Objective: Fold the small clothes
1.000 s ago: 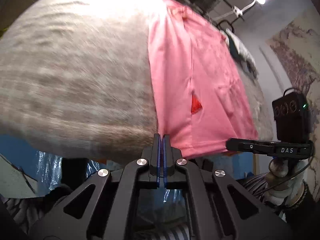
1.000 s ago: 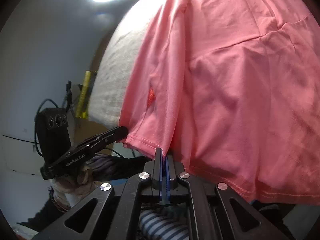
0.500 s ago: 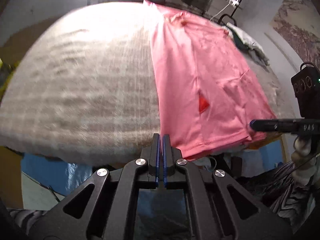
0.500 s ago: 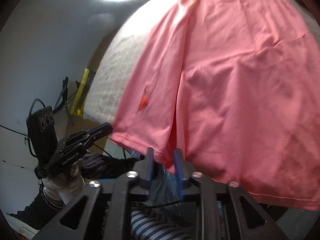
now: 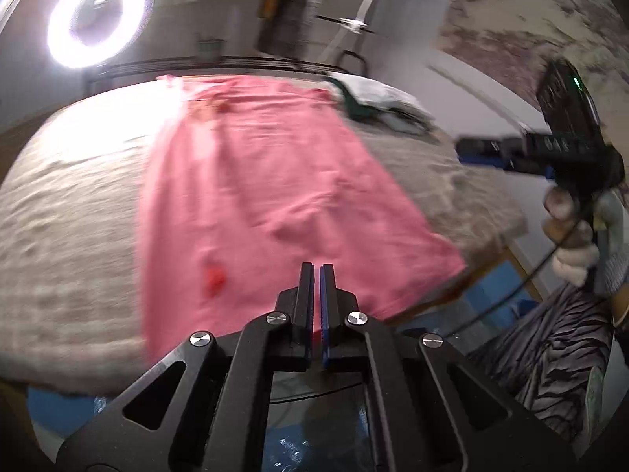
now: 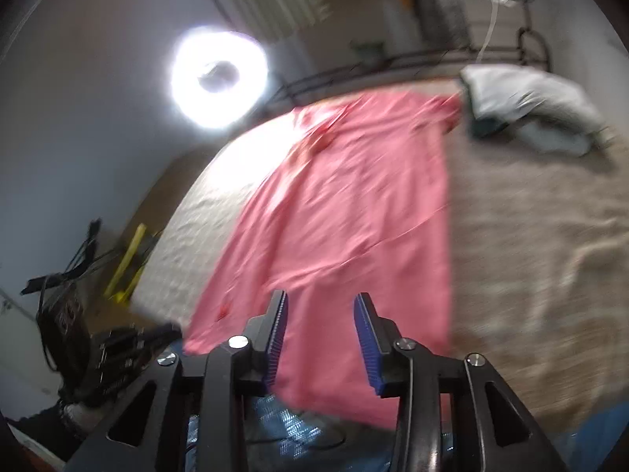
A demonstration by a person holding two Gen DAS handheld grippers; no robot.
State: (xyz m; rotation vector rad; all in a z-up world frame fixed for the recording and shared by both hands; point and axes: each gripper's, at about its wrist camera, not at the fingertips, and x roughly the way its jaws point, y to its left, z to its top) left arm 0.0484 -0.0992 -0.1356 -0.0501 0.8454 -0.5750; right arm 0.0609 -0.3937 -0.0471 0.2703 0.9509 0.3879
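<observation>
Here, the left wrist view shows the left tool (image 5: 317, 271) pressed shut on nothing, above the pink shirt (image 5: 275, 196) lying flat on the bed (image 5: 59, 228). The shirt looks light, limp cloth, best pinched at a hem corner. The right wrist view alone shows the right tool (image 6: 320, 314), whose jaws have just been opening, empty, and a grey pile (image 6: 526, 102) beyond.

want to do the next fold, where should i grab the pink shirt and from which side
Take the shirt by its near hem corners, coming in from the near bed edge. It lies flat and lengthwise, and that hem hangs slightly past the edge, so fingers can slip under it.
</observation>
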